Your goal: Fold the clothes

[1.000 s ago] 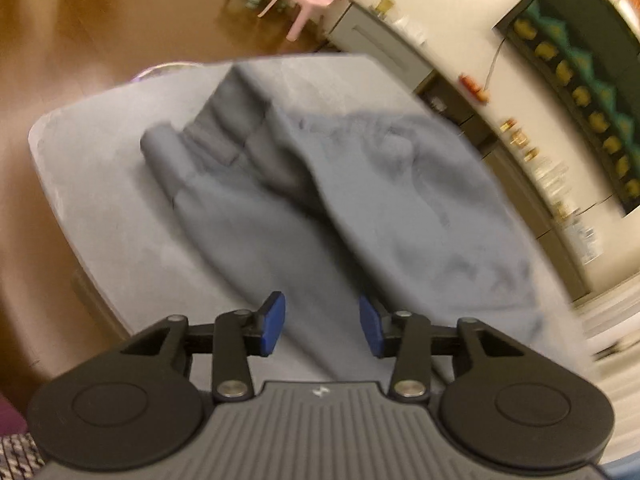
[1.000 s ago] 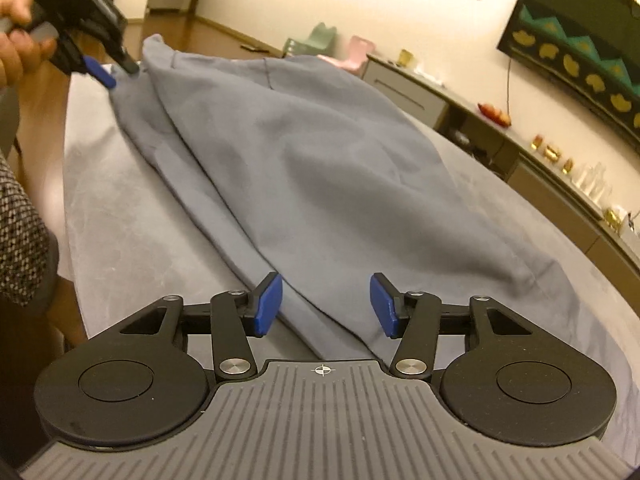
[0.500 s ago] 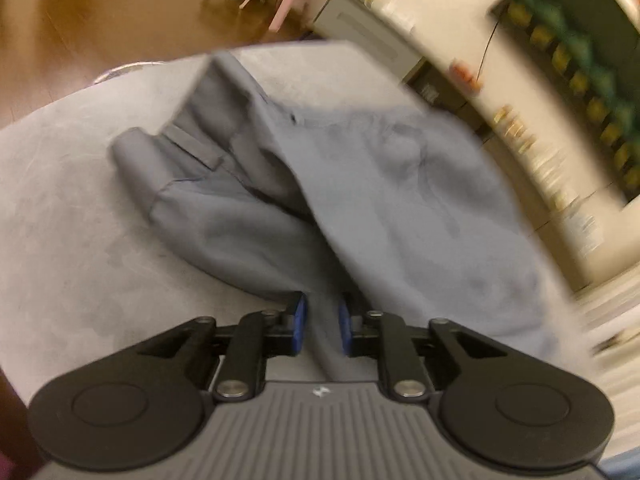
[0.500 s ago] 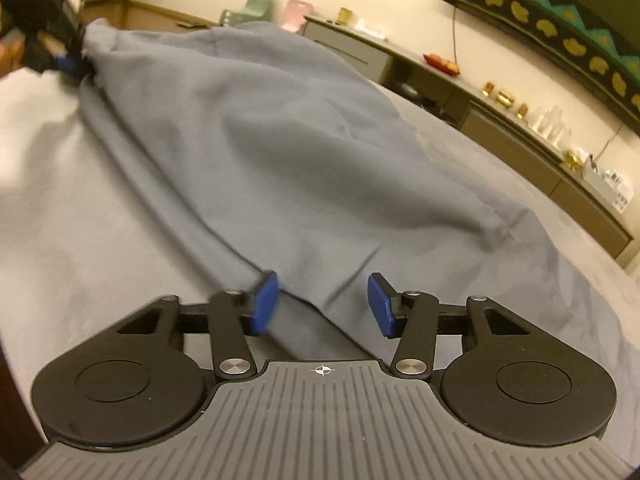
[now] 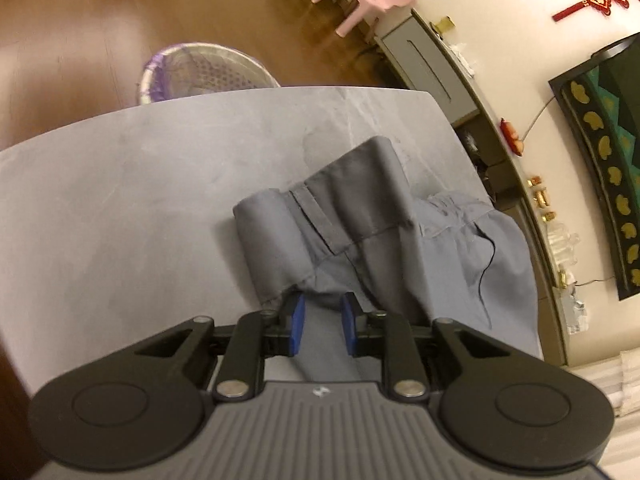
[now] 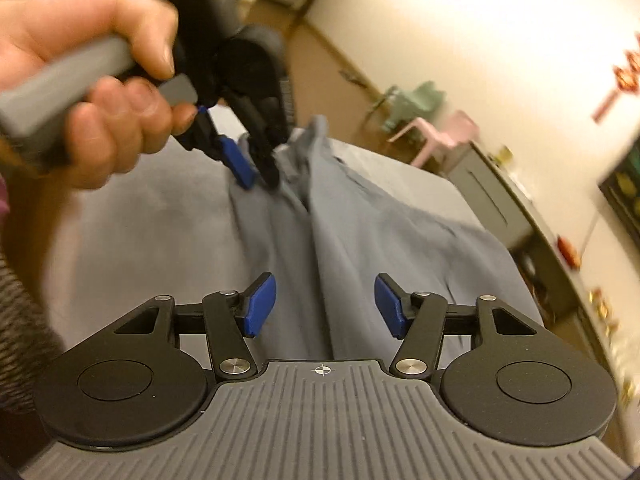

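Since a second ago your left tongs [image 5: 322,322] pinch the grey garment [image 5: 400,248] mid-desk [image 5: 120,208]; right tongs [image 6: 325,305] gape empty, likely needing an edge to fold.

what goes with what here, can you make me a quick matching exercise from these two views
Things:
1. left hand-held gripper
2. right hand-held gripper
3. grey garment
4. pink chair

States or places:
A. on the wooden floor by the wall
B. fingers wide apart
C. lying on the grey table
D. fingers closed in on cloth

Pairs: 1-D, 2-B, 3-C, 4-A
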Demonstrator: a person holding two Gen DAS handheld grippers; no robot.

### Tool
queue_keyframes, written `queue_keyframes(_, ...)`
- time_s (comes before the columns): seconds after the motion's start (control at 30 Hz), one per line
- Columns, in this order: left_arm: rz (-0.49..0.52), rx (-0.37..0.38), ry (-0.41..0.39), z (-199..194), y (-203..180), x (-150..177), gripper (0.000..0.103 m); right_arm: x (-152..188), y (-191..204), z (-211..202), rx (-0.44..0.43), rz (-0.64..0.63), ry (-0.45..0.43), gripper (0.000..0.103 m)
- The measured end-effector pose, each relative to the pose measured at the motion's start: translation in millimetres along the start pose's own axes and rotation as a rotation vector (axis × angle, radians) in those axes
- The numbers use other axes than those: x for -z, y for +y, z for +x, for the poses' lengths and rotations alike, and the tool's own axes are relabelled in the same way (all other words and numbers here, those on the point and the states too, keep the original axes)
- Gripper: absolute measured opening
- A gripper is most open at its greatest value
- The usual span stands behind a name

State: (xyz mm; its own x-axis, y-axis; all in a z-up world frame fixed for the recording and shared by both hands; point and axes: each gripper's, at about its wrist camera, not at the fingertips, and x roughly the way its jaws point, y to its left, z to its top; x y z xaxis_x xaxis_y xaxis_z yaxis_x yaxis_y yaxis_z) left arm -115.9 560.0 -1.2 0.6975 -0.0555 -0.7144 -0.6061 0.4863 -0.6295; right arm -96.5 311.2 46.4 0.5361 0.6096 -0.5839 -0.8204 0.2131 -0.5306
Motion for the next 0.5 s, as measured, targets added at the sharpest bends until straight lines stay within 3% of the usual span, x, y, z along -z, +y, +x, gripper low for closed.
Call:
queue_keyframes(0.1,0.034,0.049,0.041,8.6,-3.9,-10.3,0.022,-31.5,13.5,42.1,-0.004,-0.053,0.033,0.041)
queue_keyframes(0.17,0.041,0.071,0.027,7.2,-4.7,-15.8,0.022,-42.8,19.6,54.1,-0.013,-0.055,0.063,0.010)
queue_keyframes(0.3,0.062,0.056,-0.006,17.5,1.0,-30.8,0.020,-40.8,29.4,58.4,-0.025,-0.060,0.076,0.008)
queue_keyframes(0.33,0.067,0.031,0.007,29.4,5.1,-36.1,0.008,-39.5,31.4,59.1,-0.030,-0.060,0.078,0.006)
queue_keyframes(0.37,0.042,0.045,0.005,31.7,10.4,-42.7,0.007,-38.2,33.4,59.8,-0.034,-0.060,0.080,0.005)
queue_keyframes(0.43,-0.020,0.089,-0.007,32.1,21.8,-56.5,0.018,-35.5,37.4,61.1,-0.043,-0.061,0.085,0.005)
queue_keyframes(0.5,-0.068,0.158,-0.026,17.8,26.5,-59.5,0.021,-32.9,41.4,62.4,-0.052,-0.062,0.090,0.004)
